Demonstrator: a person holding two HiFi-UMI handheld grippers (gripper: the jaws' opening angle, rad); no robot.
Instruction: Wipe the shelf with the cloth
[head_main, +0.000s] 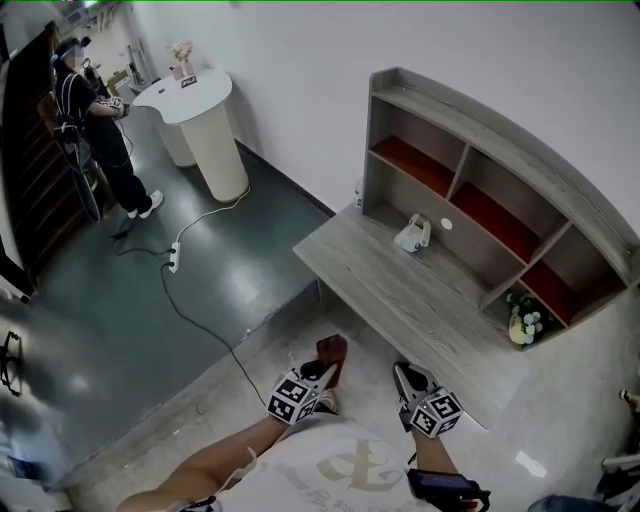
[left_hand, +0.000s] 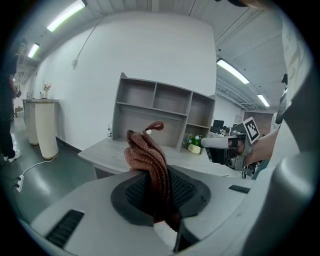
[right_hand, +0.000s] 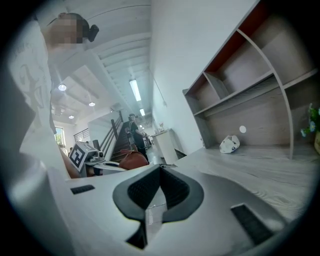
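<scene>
The reddish-brown knitted cloth stands up bunched between the jaws of my left gripper, which is shut on it. In the head view that gripper hovers low, in front of the desk's near edge, with the cloth poking out. My right gripper floats beside it, to the right, jaws shut with nothing between them. The grey shelf unit with red-backed compartments stands on the desk, beyond both grippers.
A small white object lies on the desk under the shelf. A flower pot sits in the right-hand lower compartment. A person stands far left by a white round table. A cable with a power strip runs over the floor.
</scene>
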